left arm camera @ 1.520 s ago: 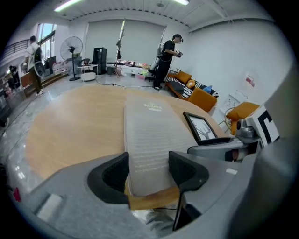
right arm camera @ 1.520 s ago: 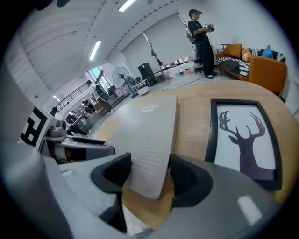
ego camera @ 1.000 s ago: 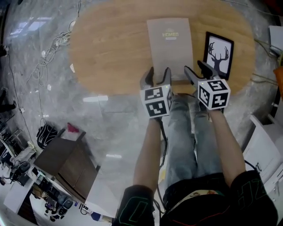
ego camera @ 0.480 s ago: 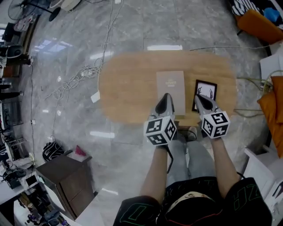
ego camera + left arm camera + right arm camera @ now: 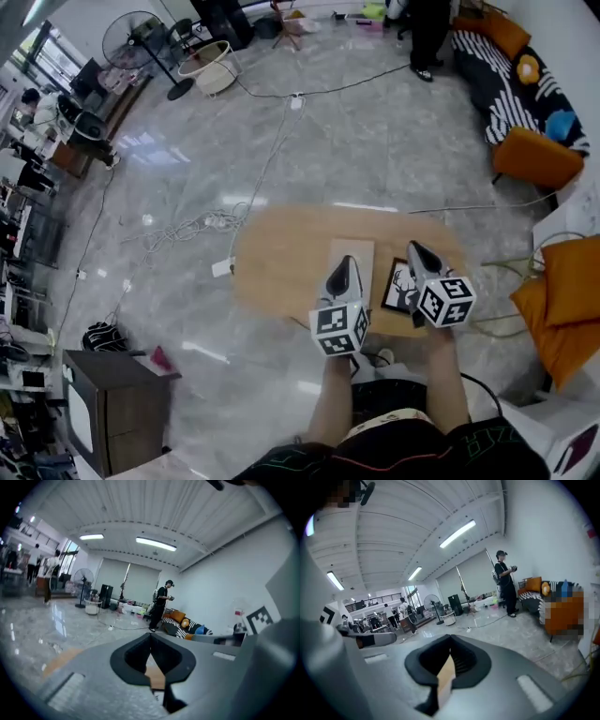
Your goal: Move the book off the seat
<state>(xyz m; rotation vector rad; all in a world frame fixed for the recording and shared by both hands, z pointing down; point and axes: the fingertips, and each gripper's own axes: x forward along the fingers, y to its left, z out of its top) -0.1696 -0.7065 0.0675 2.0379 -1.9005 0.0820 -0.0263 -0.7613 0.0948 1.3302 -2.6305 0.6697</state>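
Jaws: left gripper (image 5: 344, 267) and right gripper (image 5: 413, 251) both pinched tight, nothing held. Thin beige book (image 5: 363, 272) lies flat on oval wooden seat (image 5: 281, 262), just beside black-framed deer picture (image 5: 398, 286). Advice: open wide, come down, pinch book's near edge, avoid nudging frame.

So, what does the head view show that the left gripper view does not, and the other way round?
Only the head view shows the book and the framed deer picture side by side on the wooden table, and also the dark cabinet. Only the left gripper view shows the ceiling lights, the whole standing person, and up close the left gripper, shut and empty. Both views show the floor fan and the striped sofa.
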